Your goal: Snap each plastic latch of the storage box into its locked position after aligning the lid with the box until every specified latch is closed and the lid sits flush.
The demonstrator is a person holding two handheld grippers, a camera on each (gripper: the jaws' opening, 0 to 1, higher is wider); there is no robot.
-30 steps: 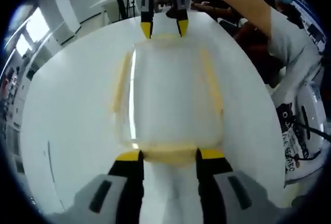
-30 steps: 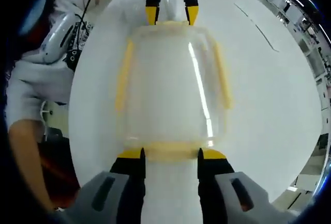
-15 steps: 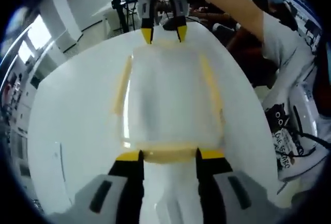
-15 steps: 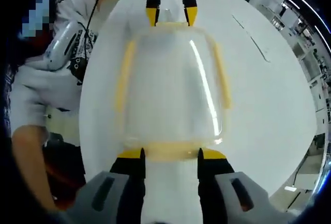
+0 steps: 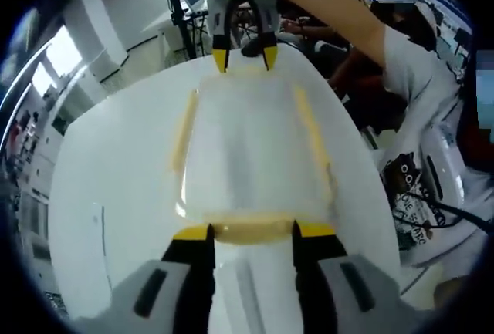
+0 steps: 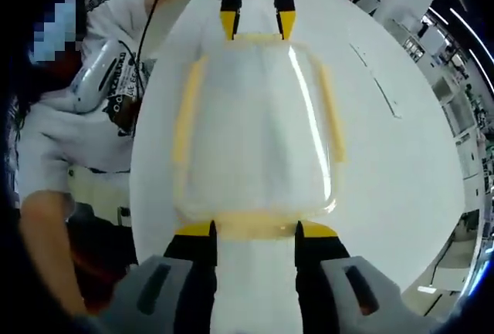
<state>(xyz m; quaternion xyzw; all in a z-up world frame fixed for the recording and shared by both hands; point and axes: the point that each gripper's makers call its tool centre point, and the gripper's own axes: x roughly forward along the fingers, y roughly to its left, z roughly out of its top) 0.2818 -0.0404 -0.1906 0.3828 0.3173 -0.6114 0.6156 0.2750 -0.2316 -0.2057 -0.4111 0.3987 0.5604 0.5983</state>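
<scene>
In the left gripper view, the left gripper (image 5: pixel 252 231) rises from the bottom edge with its black, yellow-tipped jaws set wide on either side of the near yellow latch (image 5: pixel 253 231) of a clear plastic storage box (image 5: pixel 251 145). Whether the tips touch the latch or the box cannot be told. The box lies on a white round table (image 5: pixel 108 187), near the middle, with its translucent lid (image 5: pixel 247 133) on top and long yellow latches (image 5: pixel 182 128) folded down along both long sides. At the far end of the box the right gripper (image 5: pixel 245 55) comes in from the top, its yellow tips spread at the far latch. A person's arm (image 5: pixel 332 18) reaches to it, and the person in a white printed shirt (image 5: pixel 421 164) stands by the table's right edge.

In the right gripper view, the right gripper (image 6: pixel 254 231) stands with jaws wide, straddling the yellow end latch (image 6: pixel 255 227) at its near end of the box (image 6: pixel 255 129). The side latches (image 6: pixel 183 114) lie flat against the lid (image 6: pixel 255 110), which carries a bright streak of glare. The left gripper (image 6: pixel 255 24) sits at the far end, tips apart at that end's latch. The white table (image 6: pixel 401 172) spreads to the right; the person's shirt (image 6: pixel 85 110) is at the left.
</scene>
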